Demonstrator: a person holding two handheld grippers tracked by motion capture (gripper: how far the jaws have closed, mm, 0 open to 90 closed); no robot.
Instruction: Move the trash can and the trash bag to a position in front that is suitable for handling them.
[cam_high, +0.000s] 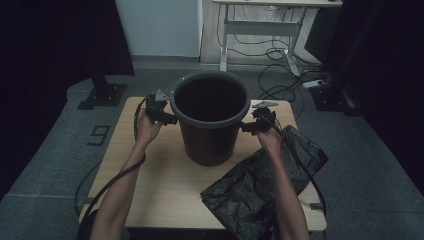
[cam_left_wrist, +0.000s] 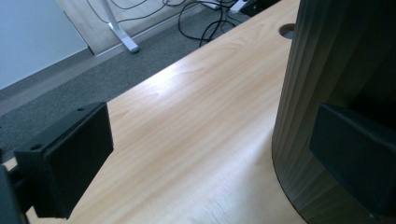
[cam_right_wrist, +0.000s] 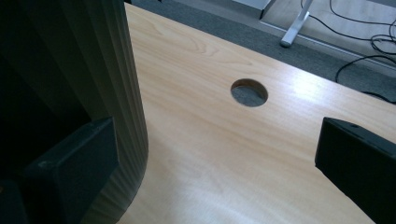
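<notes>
Left gripper (cam_high: 169, 118) and right gripper (cam_high: 246, 127) released, flanking the bin (cam_high: 210, 120). Uneven push could tip it onto the bag (cam_high: 260, 185).

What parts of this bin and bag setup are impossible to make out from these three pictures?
- Bottom of the bin: in the high view its inside is too dark to tell what it holds.
- Black bag: the person's right forearm covers part of it and the bottom edge cuts it off.
- Left gripper and right gripper: in their own views the bin's ribbed wall stands beside one jaw; contact cannot be told.
</notes>
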